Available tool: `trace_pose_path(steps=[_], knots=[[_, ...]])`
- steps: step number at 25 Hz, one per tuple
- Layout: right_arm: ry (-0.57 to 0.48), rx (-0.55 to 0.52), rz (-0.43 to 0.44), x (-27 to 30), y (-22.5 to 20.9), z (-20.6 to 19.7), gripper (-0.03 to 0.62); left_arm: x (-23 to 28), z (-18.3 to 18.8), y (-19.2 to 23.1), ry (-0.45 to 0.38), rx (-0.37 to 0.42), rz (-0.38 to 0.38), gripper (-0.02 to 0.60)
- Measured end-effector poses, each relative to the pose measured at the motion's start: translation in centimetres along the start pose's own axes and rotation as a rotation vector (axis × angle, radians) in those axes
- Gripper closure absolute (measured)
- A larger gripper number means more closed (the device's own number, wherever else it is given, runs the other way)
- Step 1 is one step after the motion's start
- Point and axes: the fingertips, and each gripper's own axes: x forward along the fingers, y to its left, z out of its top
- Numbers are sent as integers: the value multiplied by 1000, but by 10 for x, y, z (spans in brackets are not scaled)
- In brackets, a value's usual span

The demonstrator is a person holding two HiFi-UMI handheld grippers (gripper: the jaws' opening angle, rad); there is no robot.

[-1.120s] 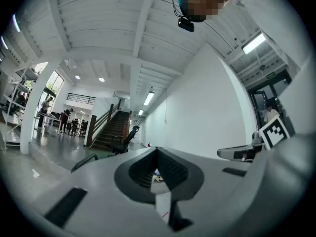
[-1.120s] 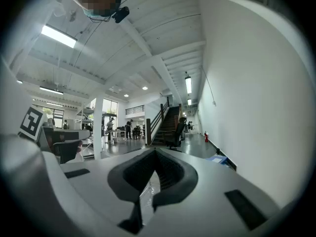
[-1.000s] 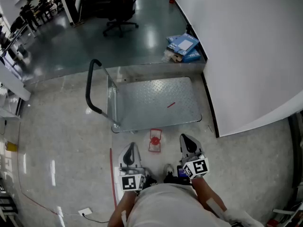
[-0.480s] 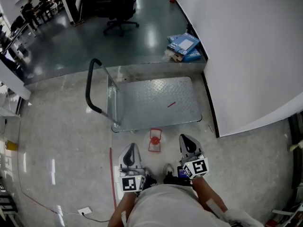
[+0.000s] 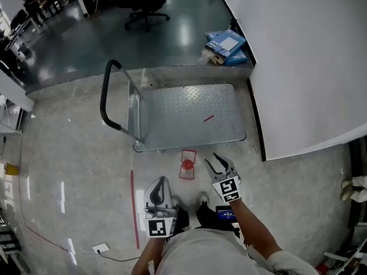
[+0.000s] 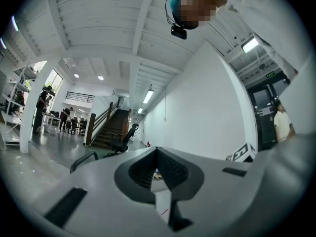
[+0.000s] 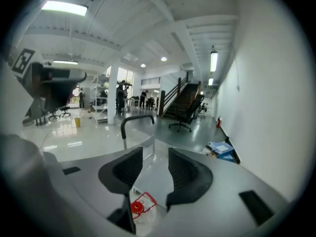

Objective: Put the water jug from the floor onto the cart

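Observation:
The water jug [image 5: 187, 165] stands on the floor just before the cart, clear with a red cap and a red carry handle. The cart [image 5: 189, 116] is a flat steel platform with a black push handle [image 5: 108, 99] at its left. My right gripper [image 5: 218, 165] tilts down just right of the jug, its jaws opening with nothing between them. In the right gripper view the jug [image 7: 140, 206] shows low between the spread jaws of the right gripper [image 7: 155, 155]. My left gripper [image 5: 159, 187] hangs back by my body, level and shut [image 6: 157, 153].
A white wall [image 5: 298, 67] runs along the cart's right side. Blue boxes [image 5: 227, 43] lie behind the cart and an office chair [image 5: 146, 7] stands further back. A red line [image 5: 133, 211] marks the floor at my left. People stand far off at the upper left.
My right gripper has swung forward and down toward the jug, and its jaws have gone from shut to apart. The left gripper has stayed put.

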Motion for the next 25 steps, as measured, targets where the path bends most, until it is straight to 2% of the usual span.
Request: trace_pose_path(steps=[3,7,10,13,15,19,25], knots=[[153,-99,94,41,18,-49,410,1,-5,3,4,-12,1,578],[406,-197,250,85,53,-137,385,-4,-13,-3,47,-75,-5,578],[591,-259,354,116,78,-207,375,-6,-24,-1,53,-83,-20,578],[722,-322,431,138,99,-261,365,-8,-38,5,68,-89,-24,578],[780,-354,461,153,109,-289,350,-9,-50,11,83,-93,-22,578],[858,-384,466,180,118,-338,332,-15,-79,27,122,-107,-11,578],[920,-423,453,215,114,-378,322,-20,-114,53,168,-136,5,578]])
